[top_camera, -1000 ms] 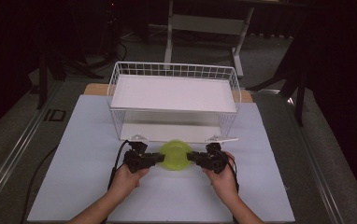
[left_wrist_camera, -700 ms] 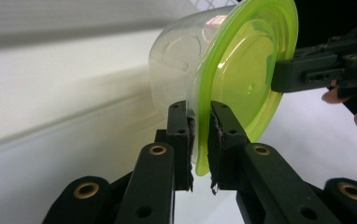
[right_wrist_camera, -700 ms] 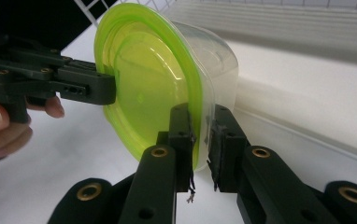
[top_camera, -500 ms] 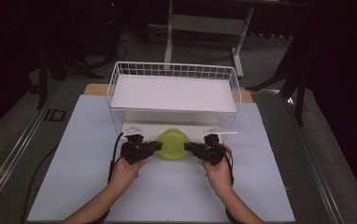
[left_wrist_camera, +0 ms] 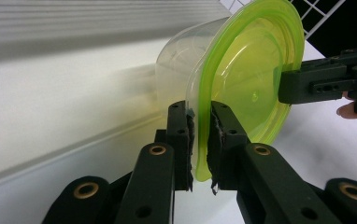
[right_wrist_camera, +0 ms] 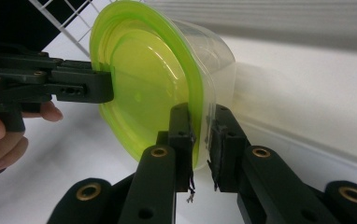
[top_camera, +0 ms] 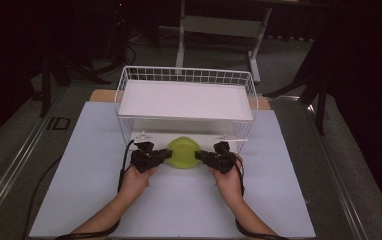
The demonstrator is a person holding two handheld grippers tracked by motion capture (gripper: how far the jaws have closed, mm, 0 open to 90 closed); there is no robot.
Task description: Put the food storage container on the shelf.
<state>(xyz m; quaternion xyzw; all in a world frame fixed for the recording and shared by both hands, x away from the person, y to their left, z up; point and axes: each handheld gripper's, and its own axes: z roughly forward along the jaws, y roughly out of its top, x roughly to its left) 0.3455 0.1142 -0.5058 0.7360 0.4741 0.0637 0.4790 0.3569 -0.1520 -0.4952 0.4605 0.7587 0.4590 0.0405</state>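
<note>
At the wire basket (top_camera: 186, 102), a lidded container (top_camera: 181, 152) is being held nearer than before.
Its rim is being clamped by the left gripper (left_wrist_camera: 200, 140) and right gripper (right_wrist_camera: 199, 140); contents are obscured.

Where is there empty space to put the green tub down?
The white table mat is bare left of the left gripper and right of the right gripper. It is crowded where the green-lidded clear plastic tub meets the white wire basket shelf.
</note>
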